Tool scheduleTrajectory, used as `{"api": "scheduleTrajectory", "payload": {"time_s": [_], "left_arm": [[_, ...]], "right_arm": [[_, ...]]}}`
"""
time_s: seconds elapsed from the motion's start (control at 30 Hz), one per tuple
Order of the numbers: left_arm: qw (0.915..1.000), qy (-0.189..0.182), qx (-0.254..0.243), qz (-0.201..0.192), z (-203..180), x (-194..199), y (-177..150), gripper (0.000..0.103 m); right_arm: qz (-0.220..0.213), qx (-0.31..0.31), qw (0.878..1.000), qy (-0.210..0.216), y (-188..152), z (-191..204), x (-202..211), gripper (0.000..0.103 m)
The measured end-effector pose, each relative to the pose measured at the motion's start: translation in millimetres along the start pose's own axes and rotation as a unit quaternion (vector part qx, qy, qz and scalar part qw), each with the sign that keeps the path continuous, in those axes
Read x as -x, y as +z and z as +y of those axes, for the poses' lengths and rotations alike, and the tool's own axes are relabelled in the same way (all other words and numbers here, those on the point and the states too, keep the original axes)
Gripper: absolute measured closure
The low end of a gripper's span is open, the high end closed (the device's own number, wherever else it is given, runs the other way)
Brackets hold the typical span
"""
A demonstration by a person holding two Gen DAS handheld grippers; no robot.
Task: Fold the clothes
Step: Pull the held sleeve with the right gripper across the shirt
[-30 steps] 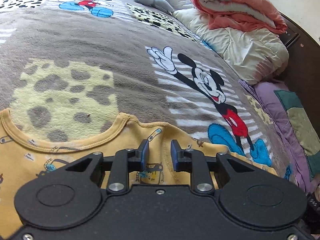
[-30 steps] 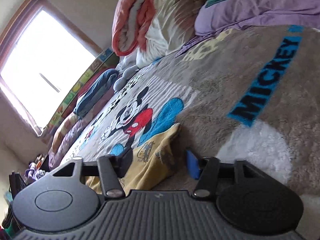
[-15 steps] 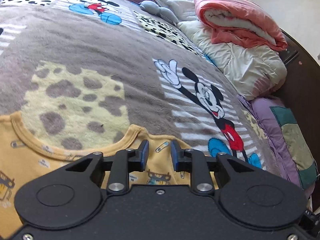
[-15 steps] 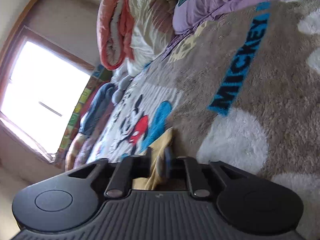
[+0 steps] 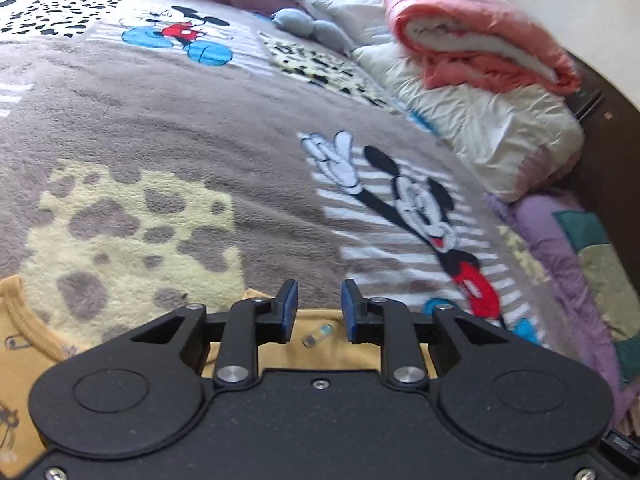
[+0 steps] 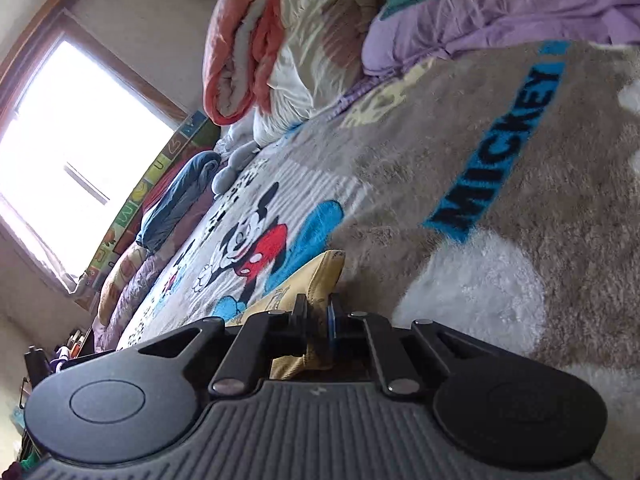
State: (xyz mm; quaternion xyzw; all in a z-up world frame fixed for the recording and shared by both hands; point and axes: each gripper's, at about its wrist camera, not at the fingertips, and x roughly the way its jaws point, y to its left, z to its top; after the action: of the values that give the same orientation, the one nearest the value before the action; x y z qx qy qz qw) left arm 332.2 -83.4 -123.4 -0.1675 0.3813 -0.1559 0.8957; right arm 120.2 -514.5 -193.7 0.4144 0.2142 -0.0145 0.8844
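A yellow printed child's garment (image 5: 24, 344) lies on the Mickey Mouse blanket (image 5: 160, 120), low in the left wrist view. My left gripper (image 5: 316, 304) is open a small gap, its blue pads over the garment's top edge with nothing between them. In the right wrist view my right gripper (image 6: 318, 314) is shut on the garment's corner (image 6: 320, 276), which stands up between the pads.
A rolled pink quilt (image 5: 472, 40) on a cream pillow (image 5: 500, 128) and purple bedding (image 5: 560, 248) lie along the bed's right side. A blue rolled blanket (image 6: 176, 200) and a grey soft toy (image 5: 308, 28) sit at the far end by the window (image 6: 72, 152).
My right gripper closed on the garment's corner and has it pinched. My left gripper moved forward past the garment's edge and its fingers opened slightly wider.
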Motion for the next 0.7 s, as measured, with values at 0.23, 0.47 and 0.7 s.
{"api": "scheduleTrajectory", "payload": {"time_s": [0.23,0.47,0.7], "left_arm": [[0.9903,0.066,-0.118,0.031,-22,-28,-15,0.082],[0.9907,0.063,-0.119,-0.02,-24,37,-20,0.082],[0.9886,0.092,-0.116,-0.027,16,134,-73,0.08]], "right_arm": [[-0.004,-0.002,1.0,-0.024,-2,0,-3,0.088],[-0.028,0.018,0.998,-0.044,-3,4,2,0.088],[-0.059,0.081,0.994,-0.035,-6,27,18,0.081]]}}
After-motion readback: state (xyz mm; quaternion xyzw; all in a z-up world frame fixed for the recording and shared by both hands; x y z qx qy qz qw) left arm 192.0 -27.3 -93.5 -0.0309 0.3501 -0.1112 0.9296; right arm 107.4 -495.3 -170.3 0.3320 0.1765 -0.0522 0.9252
